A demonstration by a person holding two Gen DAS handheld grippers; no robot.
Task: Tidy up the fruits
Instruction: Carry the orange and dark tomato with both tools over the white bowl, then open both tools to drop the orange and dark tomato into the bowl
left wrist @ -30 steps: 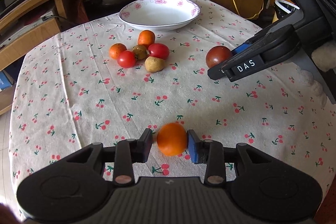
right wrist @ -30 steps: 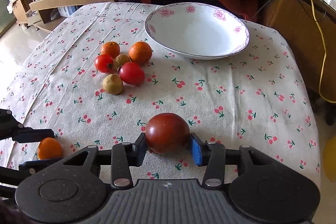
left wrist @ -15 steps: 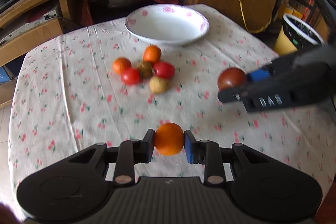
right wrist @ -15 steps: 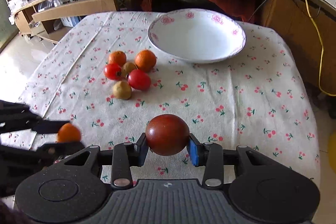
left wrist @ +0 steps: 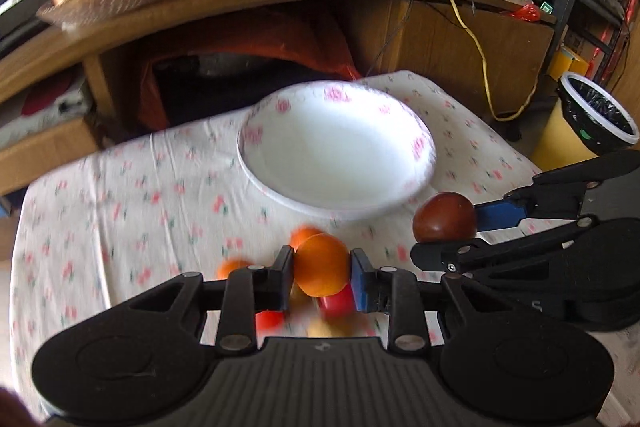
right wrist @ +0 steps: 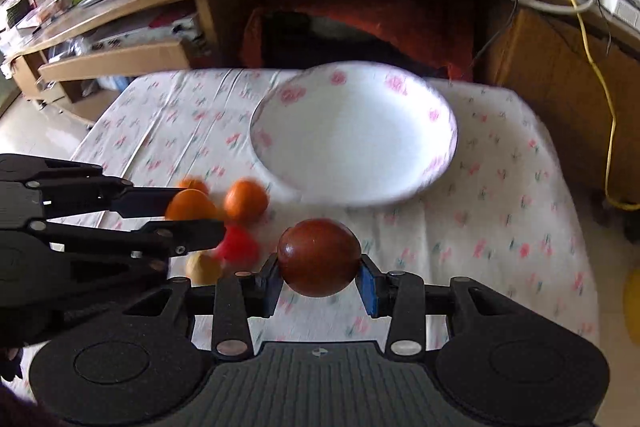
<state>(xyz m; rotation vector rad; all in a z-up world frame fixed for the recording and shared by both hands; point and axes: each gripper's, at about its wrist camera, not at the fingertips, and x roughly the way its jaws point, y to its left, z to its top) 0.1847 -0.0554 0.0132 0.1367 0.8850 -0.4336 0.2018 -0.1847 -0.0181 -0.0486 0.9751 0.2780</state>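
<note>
While the flowered white bowl [right wrist: 354, 139] sits on the cherry-print tablecloth [right wrist: 500, 211], the left gripper [left wrist: 322, 269] clamps an orange [left wrist: 320, 265] in front of it and to its left; the right gripper [right wrist: 318, 281] clamps a dark red tomato [right wrist: 319, 257] just before the bowl's near rim, above the cloth.

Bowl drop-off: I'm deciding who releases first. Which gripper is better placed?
Right, narrowly: the right gripper holds its dark tomato just short of the bowl rim; the left gripper, holding its orange, seems farther back.
</note>
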